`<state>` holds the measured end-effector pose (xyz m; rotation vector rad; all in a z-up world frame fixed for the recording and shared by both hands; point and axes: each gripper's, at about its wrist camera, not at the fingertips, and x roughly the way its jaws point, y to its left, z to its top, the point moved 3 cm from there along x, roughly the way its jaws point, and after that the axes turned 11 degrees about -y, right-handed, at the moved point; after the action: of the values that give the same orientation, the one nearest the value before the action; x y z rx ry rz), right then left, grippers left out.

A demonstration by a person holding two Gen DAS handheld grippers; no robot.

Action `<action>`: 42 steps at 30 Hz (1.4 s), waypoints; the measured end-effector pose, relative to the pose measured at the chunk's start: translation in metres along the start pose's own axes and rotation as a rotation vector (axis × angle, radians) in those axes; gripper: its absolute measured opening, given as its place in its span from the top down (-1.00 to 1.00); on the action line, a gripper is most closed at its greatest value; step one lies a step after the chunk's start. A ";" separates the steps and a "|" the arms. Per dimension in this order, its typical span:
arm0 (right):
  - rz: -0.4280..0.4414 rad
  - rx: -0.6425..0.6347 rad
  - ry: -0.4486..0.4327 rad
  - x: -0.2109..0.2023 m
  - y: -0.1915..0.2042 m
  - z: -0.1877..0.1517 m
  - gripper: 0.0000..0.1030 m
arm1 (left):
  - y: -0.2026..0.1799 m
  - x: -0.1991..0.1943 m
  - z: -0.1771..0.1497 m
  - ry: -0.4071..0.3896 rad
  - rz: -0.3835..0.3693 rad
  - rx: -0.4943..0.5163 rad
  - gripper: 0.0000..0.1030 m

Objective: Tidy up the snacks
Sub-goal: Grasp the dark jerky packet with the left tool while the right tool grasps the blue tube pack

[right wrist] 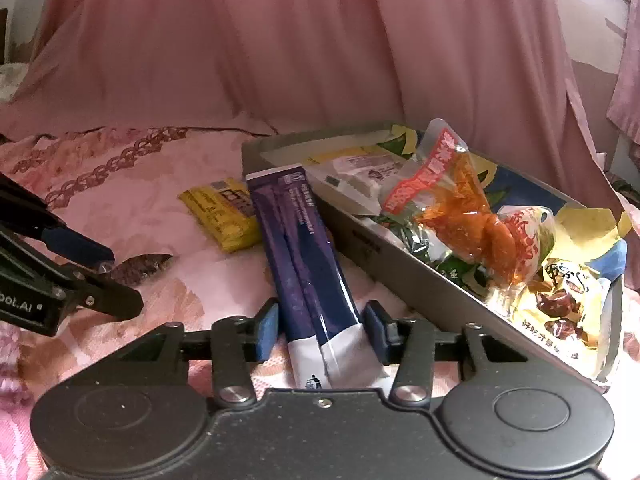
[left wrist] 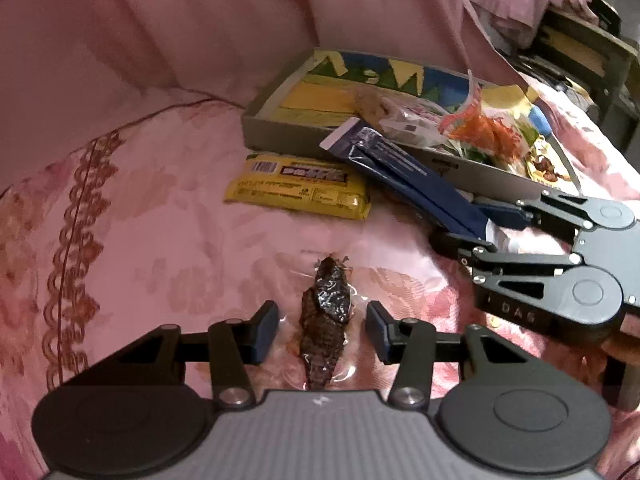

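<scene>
A dark vacuum-packed meat snack (left wrist: 324,316) lies on the pink bedspread between the fingers of my left gripper (left wrist: 322,332). The pads stand a little off each side of it, so that gripper is open. It is also seen in the right wrist view, where the left gripper (right wrist: 116,276) hovers over the dark snack (right wrist: 140,266). My right gripper (right wrist: 322,322) is shut on the white lower end of a long blue snack pack (right wrist: 304,248), whose far end leans on the grey box (right wrist: 400,276). In the left wrist view the right gripper (left wrist: 464,224) holds the blue pack (left wrist: 400,164).
The grey box (left wrist: 280,132) holds several snack bags, among them an orange one (right wrist: 460,216) and a yellow one with brown pieces (right wrist: 560,304). A yellow bar pack (left wrist: 296,192) lies on the bedspread beside the box. Pink curtains hang behind.
</scene>
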<state>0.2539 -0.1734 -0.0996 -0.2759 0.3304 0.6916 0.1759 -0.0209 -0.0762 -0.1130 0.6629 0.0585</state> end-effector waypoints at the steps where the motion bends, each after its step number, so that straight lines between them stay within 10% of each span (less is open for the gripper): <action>1: -0.001 -0.008 0.006 -0.001 0.001 0.000 0.14 | -0.001 -0.002 -0.001 0.001 0.004 -0.001 0.01; 21: -0.025 0.122 0.245 -0.085 0.040 -0.017 0.16 | 0.004 -0.049 -0.034 0.056 -0.081 -0.009 0.03; 35: -0.046 0.110 0.144 -0.072 0.047 -0.021 -0.43 | 0.012 -0.052 -0.040 0.065 -0.122 -0.026 -0.03; 42: -0.040 0.129 0.136 -0.072 0.048 -0.024 -0.12 | 0.010 -0.052 -0.041 0.077 -0.123 -0.019 -0.02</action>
<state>0.1654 -0.1876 -0.1003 -0.2070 0.4964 0.6105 0.1093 -0.0173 -0.0773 -0.1744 0.7308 -0.0580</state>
